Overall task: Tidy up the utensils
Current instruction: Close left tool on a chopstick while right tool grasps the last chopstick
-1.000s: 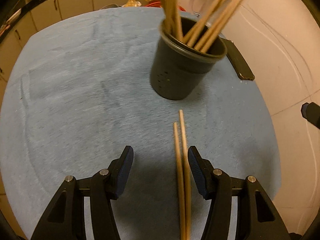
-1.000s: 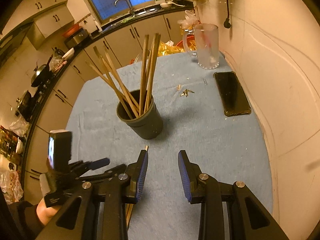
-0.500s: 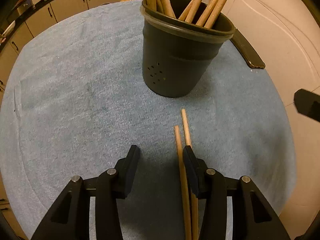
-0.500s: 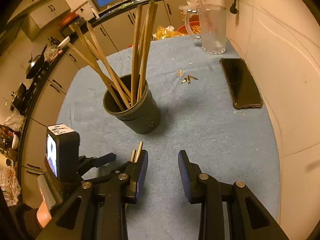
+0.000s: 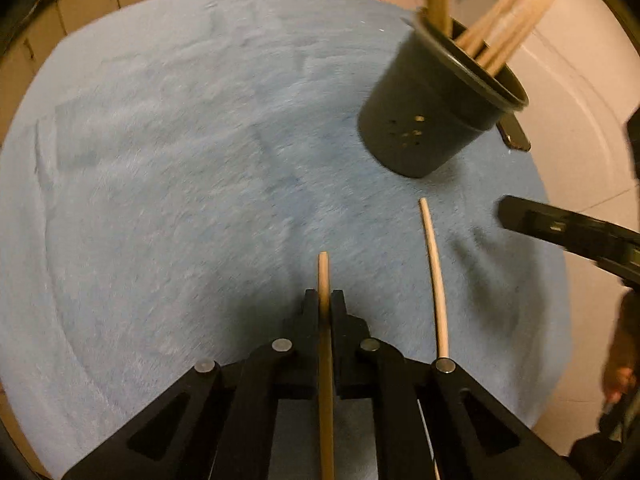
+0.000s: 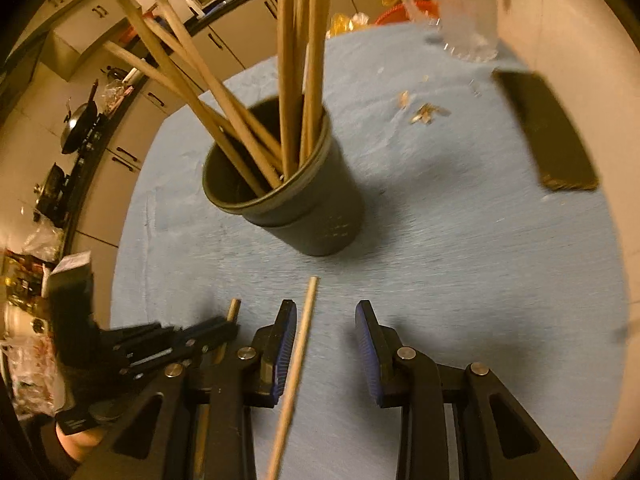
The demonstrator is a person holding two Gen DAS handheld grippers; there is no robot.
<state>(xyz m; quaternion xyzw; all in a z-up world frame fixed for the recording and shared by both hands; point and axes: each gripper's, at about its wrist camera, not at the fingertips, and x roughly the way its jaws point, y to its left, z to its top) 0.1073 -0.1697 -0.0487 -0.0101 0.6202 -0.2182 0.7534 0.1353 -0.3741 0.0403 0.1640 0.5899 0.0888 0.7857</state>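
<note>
A dark cup (image 5: 428, 120) holding several wooden chopsticks stands on the blue cloth (image 5: 180, 160). My left gripper (image 5: 324, 296) is shut on one chopstick (image 5: 323, 272), whose tip pokes out past the fingers. A second chopstick (image 5: 434, 276) lies loose on the cloth to its right. In the right wrist view that loose chopstick (image 6: 300, 340) lies between the jaws of my right gripper (image 6: 326, 340), close to the left pad (image 6: 286, 344). The jaws are closing, with a wide gap still on the right side. The cup (image 6: 304, 208) stands just beyond. The left gripper (image 6: 200, 332) is low at left.
A black phone (image 6: 548, 132) lies at the cloth's right edge near the wall. A glass pitcher (image 6: 460, 8) stands at the far end, with small scraps (image 6: 424, 112) in front of it. Kitchen cabinets and a counter run along the left.
My left gripper has shut on one chopstick of the pair, and the two sticks now lie apart. My right gripper has come down toward the cloth, over the other chopstick.
</note>
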